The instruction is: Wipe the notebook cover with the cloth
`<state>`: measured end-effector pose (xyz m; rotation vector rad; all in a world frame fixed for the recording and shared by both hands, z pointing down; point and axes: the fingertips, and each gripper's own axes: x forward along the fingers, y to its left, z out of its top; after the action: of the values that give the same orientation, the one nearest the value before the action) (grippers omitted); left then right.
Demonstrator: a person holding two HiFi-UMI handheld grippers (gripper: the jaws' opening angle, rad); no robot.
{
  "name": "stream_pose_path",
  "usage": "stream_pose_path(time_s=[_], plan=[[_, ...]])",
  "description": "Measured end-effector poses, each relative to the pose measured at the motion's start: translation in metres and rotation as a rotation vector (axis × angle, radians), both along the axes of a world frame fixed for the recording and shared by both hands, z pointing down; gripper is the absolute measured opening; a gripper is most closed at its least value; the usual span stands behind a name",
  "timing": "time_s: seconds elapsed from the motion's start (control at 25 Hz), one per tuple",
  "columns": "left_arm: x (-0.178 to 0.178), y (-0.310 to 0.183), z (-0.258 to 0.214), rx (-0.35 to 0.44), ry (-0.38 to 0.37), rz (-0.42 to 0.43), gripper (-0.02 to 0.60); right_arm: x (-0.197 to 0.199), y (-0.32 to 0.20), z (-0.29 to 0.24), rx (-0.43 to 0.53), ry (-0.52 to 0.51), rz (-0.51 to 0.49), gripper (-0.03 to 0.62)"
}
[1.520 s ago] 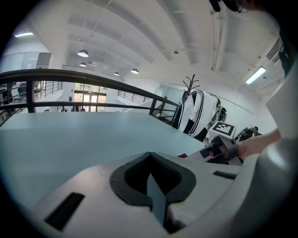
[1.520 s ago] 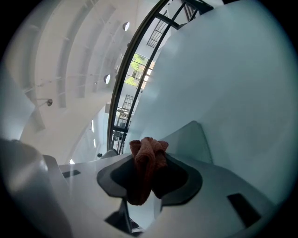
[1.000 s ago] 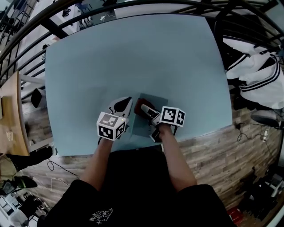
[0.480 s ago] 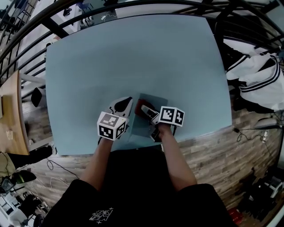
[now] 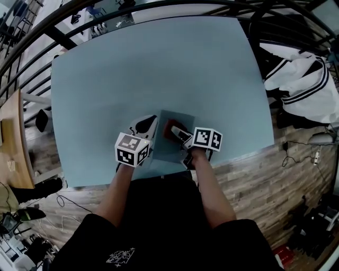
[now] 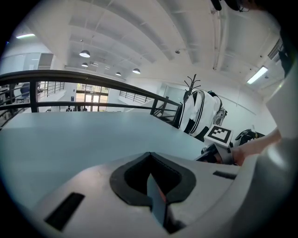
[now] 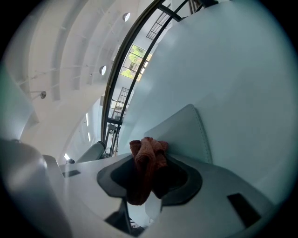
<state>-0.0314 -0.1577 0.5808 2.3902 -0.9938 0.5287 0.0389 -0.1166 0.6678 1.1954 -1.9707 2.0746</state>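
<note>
The right hand-held gripper (image 7: 149, 179) clamps the red cloth (image 7: 147, 155), bunched over the notebook (image 7: 186, 132) just ahead. The left hand-held gripper (image 6: 151, 186), jaws together, sits just leftward. Unless pinned, the notebook may skid across the desk (image 5: 159, 69) under rubbing.

Even, diffuse light fills all three views, and the pale blue surface (image 5: 159, 69) carries no hard shadows or glare. In the left gripper view the ceiling lamps (image 6: 84, 54) and a strip light (image 6: 257, 75) glow, and the far windows (image 6: 91, 99) are washed out. Fisheye distortion bows the railing (image 5: 159, 8) and blackens the corners. The left hand-held gripper (image 6: 151, 179) looks soft so near its lens. The cloth (image 7: 148, 160) in the right hand-held gripper (image 7: 146, 181) is fairly sharp.
</note>
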Motion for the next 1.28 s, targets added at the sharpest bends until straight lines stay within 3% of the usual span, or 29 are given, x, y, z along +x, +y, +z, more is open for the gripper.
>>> stream_pose_path(time_s=[1.28], plan=[[0.063, 0.023, -0.001, 0.016, 0.015, 0.084, -0.009, 0.086, 0.033, 0.004, 0.009, 0.015, 0.136, 0.144]])
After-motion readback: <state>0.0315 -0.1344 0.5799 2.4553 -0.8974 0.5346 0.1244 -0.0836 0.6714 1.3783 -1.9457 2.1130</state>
